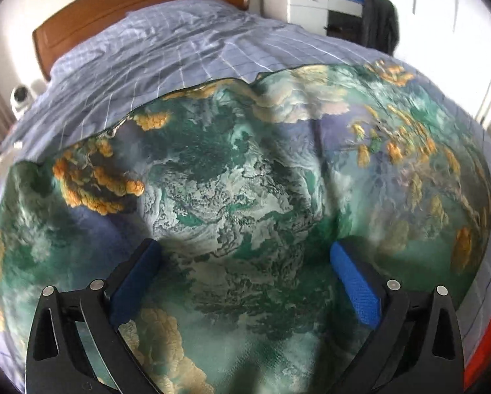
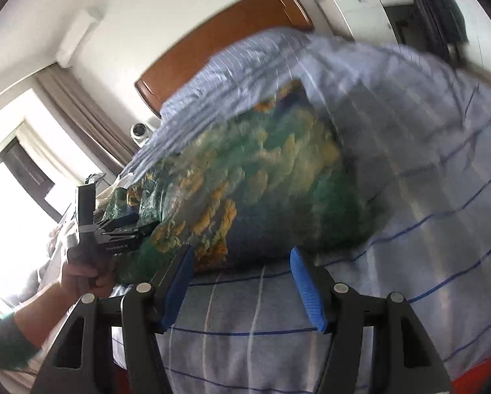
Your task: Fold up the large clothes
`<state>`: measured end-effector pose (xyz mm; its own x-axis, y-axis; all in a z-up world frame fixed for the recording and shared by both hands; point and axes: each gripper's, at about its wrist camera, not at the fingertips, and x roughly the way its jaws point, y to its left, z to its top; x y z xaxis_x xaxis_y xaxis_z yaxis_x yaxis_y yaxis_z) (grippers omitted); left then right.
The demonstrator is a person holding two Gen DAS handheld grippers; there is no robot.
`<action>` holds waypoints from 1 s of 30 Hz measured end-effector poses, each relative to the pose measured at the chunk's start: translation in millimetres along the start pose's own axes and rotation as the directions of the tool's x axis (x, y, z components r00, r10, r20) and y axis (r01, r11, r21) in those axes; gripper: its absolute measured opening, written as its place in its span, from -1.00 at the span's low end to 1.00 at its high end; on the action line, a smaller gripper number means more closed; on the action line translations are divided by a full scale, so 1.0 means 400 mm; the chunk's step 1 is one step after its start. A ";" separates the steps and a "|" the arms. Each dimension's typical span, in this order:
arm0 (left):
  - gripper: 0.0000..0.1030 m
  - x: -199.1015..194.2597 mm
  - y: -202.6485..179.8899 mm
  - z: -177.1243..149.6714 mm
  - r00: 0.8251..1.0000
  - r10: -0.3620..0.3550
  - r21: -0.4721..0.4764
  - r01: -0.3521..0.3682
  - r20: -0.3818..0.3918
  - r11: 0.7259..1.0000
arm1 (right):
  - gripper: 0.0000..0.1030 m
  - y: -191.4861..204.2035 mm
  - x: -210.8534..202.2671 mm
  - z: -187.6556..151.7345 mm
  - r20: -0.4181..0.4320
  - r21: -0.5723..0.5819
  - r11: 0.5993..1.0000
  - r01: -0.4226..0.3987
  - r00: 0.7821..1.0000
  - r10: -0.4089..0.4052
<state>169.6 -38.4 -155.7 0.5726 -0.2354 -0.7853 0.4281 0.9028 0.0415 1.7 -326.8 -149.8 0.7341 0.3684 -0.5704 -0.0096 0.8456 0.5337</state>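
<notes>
The green printed garment [image 1: 232, 177] lies spread on the bed [image 1: 166, 49] for folding, both the left tongs [image 1: 245, 256] and right tongs [image 2: 242, 262] apart, gripping nothing.

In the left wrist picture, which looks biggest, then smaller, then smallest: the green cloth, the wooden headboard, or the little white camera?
1. Green cloth, fills most of the view, though it's also nearest.
2. Wooden headboard.
3. White camera, smallest.

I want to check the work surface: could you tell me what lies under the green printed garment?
The green printed garment lies on a blue checked bedsheet, visible around its edges. Anything directly beneath the garment is covered.
</notes>
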 end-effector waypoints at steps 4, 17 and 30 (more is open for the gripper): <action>0.97 -0.073 -0.021 -0.028 1.000 0.020 -0.012 -0.020 0.012 1.000 | 0.20 -0.011 -0.008 0.003 0.030 0.088 0.996 -0.016 0.999 0.014; 0.97 -0.159 -0.165 -0.049 0.959 -0.274 0.032 0.272 0.073 0.962 | 0.52 -0.145 0.061 0.018 -0.030 0.445 0.896 0.009 1.000 0.005; 0.98 -0.092 -0.245 -0.105 0.977 -0.210 0.193 0.210 -0.022 0.958 | -0.02 -0.193 0.172 0.053 0.101 0.548 0.836 0.010 0.992 -0.078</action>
<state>77.4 -103.0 -156.6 0.4543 -0.4119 -0.7899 0.6658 0.7461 -0.0061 67.2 -374.9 -217.0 0.7971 0.2607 -0.5446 0.3715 0.4993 0.7828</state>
